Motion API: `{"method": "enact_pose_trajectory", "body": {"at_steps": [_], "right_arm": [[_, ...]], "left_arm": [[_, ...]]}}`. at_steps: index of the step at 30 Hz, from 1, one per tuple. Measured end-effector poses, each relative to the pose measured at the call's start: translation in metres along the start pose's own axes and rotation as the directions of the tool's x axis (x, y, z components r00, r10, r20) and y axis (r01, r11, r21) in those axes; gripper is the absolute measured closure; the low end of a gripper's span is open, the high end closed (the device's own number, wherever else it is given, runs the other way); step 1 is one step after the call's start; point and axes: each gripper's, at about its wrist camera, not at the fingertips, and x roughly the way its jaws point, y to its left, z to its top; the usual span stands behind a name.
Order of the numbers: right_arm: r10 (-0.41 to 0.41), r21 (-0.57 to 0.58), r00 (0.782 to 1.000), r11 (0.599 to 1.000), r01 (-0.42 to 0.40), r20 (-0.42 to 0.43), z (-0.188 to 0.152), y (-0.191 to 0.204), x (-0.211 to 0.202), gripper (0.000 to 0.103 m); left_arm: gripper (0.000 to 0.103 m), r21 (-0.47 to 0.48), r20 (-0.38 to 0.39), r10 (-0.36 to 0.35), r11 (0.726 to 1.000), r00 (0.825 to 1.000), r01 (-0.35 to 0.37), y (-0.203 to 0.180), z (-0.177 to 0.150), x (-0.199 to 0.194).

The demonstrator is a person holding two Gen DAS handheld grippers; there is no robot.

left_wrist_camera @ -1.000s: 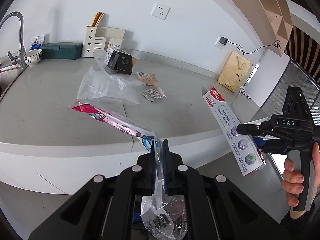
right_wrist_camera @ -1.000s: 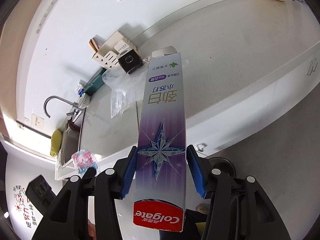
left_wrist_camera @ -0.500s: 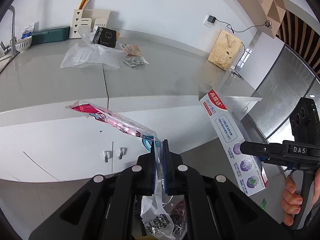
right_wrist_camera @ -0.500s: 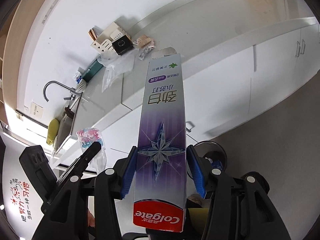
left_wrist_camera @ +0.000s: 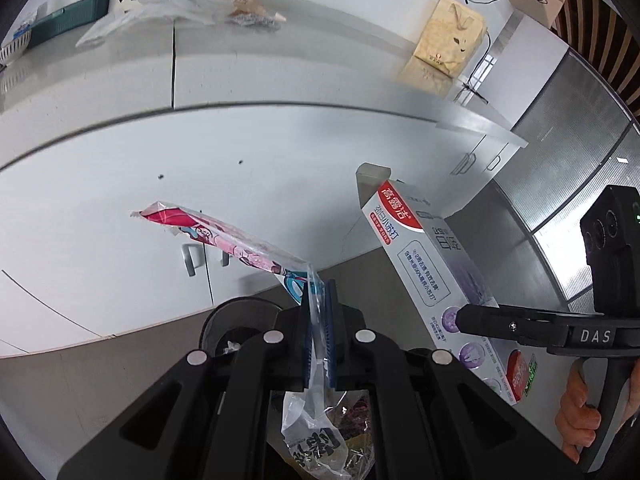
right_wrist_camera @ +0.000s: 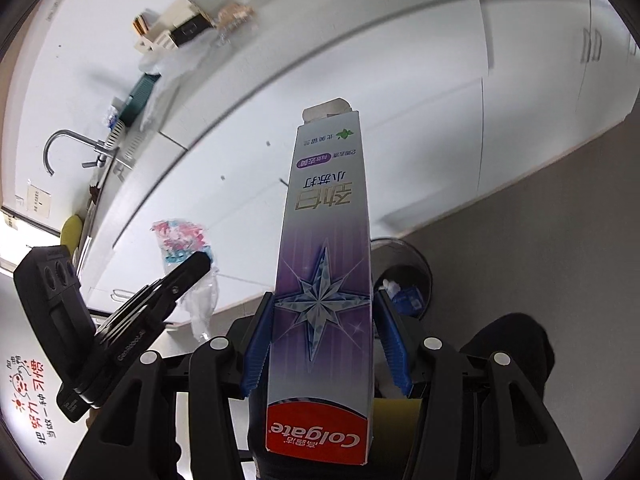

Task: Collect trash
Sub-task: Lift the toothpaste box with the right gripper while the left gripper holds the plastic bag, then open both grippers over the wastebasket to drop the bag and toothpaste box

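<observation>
Toothpaste box (right_wrist_camera: 324, 264) shows Colgate face; wrapper (left_wrist_camera: 224, 240) sideways.

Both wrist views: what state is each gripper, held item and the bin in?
Left gripper: shut on the plastic wrapper.
Right gripper: shut on the toothpaste box.
Toothpaste box: top flap open.
Trash bin: open-topped on the floor, trash inside.
</observation>
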Motion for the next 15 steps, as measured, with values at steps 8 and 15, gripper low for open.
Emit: {"method": "enact_pose_trajectory", "body": {"at_steps": [8,15], "right_arm": [[-0.016,0.022,0.991,1.000,0.019,-0.135,-0.002,-0.022,0.083,0.050],[-0.062,0.020,0.964,0.997,0.069,-0.259,0.002,-0.052,0.171,0.050]], "left_arm": [[0.097,-0.018,-0.063,0.002,1.000,0.998,-0.003,0.037,-0.026,0.080],[0.097,-0.121,-0.178,-0.005,0.993,0.984,-0.017,0.084,-0.051,0.162]]}}
